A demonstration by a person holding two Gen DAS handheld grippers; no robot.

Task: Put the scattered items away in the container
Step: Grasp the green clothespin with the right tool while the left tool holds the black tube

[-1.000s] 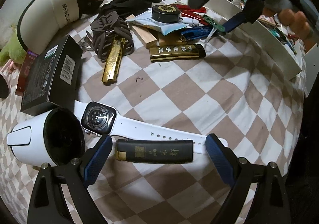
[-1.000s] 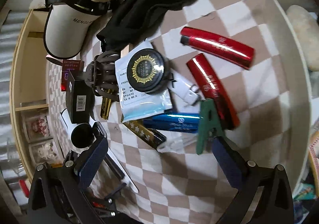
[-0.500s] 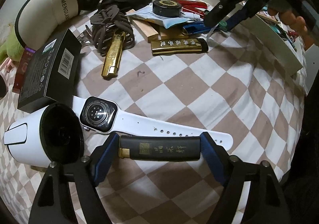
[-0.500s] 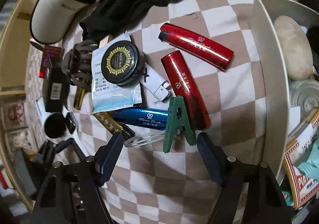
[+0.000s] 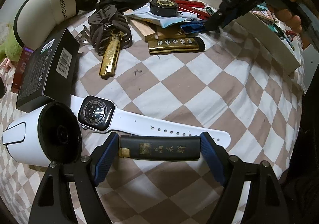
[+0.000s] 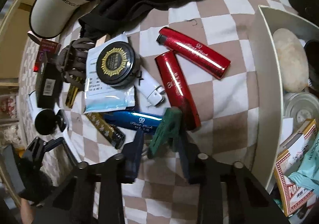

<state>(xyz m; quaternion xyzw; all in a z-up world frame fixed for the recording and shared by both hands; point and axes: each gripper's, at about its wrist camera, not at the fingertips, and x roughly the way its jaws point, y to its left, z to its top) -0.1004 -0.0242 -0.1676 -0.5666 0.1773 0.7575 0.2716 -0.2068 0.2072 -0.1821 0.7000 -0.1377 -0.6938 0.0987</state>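
Left gripper (image 5: pixel 157 149): both pads touch the ends of the black lighter (image 5: pixel 159 150), lying beside the white watch (image 5: pixel 119 120).
Right gripper (image 6: pixel 161 144): narrow around the green clip (image 6: pixel 166 132).
Container (image 6: pixel 267 84): rim near, at right.
Room: bare checkered cloth (image 5: pixel 179 88) between.

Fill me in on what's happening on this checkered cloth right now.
A person is tidying clutter with two handheld grippers. The left gripper has its fingers at both ends of a black lighter lying beside a white smartwatch. The right gripper is closing around a green clip next to the blue lighter. The white container, already partly filled, sits alongside.
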